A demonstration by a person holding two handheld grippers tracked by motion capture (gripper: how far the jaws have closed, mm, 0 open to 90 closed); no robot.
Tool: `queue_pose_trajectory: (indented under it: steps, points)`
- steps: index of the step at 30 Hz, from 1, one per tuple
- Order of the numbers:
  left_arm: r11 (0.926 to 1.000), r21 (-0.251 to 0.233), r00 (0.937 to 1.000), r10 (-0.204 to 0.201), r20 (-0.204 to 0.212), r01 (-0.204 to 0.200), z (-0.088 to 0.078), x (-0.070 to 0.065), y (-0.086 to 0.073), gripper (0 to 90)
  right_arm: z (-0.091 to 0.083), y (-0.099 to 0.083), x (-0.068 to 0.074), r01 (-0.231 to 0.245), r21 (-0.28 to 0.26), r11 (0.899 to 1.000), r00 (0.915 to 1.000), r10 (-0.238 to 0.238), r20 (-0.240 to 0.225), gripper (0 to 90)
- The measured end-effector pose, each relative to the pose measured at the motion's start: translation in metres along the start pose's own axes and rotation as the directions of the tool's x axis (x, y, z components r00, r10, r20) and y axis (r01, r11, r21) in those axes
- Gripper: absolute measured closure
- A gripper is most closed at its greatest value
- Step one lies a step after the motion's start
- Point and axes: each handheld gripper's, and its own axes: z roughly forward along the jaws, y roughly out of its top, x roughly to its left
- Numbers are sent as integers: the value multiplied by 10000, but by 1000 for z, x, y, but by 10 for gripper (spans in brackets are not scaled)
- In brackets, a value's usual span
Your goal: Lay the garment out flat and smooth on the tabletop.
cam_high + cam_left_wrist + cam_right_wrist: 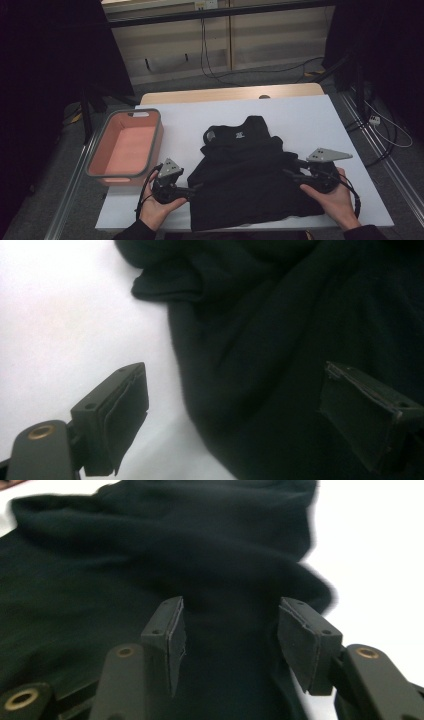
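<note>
A black garment [250,175], loosely folded, lies on the white table [310,115] near its front edge. My left gripper [192,189] sits at the garment's left edge with its jaws wide open. In the left gripper view one pad [120,410] hangs over bare table and the other over the black cloth [280,315], and my left gripper [232,375] grips nothing. My right gripper [294,168] rests at the garment's right edge, pointing inward. In the right gripper view, bunched cloth [150,555] lies under and beyond my open right gripper [231,605], and neither pad presses on it.
A pink basket [160,130] with a grey rim stands empty at the table's left side. Bare white table stretches behind and to the right of the garment. Cables run across the floor beyond the far edge.
</note>
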Motion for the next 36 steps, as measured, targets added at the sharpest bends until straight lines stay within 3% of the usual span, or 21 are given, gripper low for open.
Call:
queue_pose_trajectory:
  steps: [5,9,11,14,17,18,19,21,23,24,25,26,27,28,30,32,35,36]
  points:
    - [9973,244,9973,688,239,-694,7,-18,-1,123,6,-2,20,638,483,9968,9943,-593,-889,522]
    - [9898,323,9901,1378,262,-1386,14,-33,0,123,16,-5,31,1040,1017,9894,9855,-887,-1448,541]
    - [9893,262,9885,1417,526,-1432,17,-39,0,130,21,-5,34,1214,1153,9859,9811,-1016,-1644,540]
    - [9842,349,9802,1696,1020,-1739,22,-48,1,207,30,-5,37,1409,1440,9795,9765,-1136,-1830,540]
    - [9732,696,9665,2067,1521,-2191,29,-54,2,330,38,-5,41,1647,1679,9719,9732,-1325,-1877,544]
    - [9749,673,9646,1979,1744,-2122,32,-56,2,373,40,-6,42,1724,1773,9689,9727,-1390,-1861,546]
    - [9669,919,9563,2168,1961,-2381,33,-57,3,419,42,-6,43,1811,1928,9644,9730,-1472,-1781,554]
    - [9614,1104,9450,2202,2418,-2522,39,-60,1,505,44,-9,46,1959,1944,9612,9733,-1664,-1583,560]
    - [9679,1149,9486,1890,2537,-2236,41,-59,3,565,44,-9,45,1766,1965,9645,9768,-1473,-1552,596]
    - [9651,1273,9475,1910,2563,-2289,41,-57,4,636,44,-8,45,1735,1994,9644,9777,-1443,-1529,625]
    - [9704,1241,9520,1707,2540,-2071,41,-56,5,719,44,-8,45,1660,2051,9646,9798,-1377,-1451,670]
    - [9709,1276,9506,1639,2636,-2028,42,-54,5,776,44,-7,45,1660,2097,9636,9801,-1378,-1426,733]
    - [9737,1254,9522,1518,2652,-1901,41,-55,4,839,43,-7,45,1613,2115,9640,9780,-1275,-1648,853]
    - [9731,1275,9541,1546,2564,-1920,40,-56,3,876,43,-8,45,1567,2121,9646,9748,-1165,-1903,900]
    - [9632,1458,9514,1859,2457,-2259,38,-58,4,894,42,-8,49,1727,2155,9611,9756,-1369,-1715,900]
    - [9654,1475,9529,1743,2483,-2150,36,-59,4,900,40,-8,53,1909,2205,9565,9750,-1587,-1557,900]
    - [9668,1513,9508,1614,2644,-2062,32,-59,1,900,35,-12,58,1912,2281,9547,9734,-1545,-1690,900]
    - [9615,1615,9469,1736,2707,-2225,29,-59,0,900,32,-13,60,1962,2312,9529,9719,-1578,-1746,900]
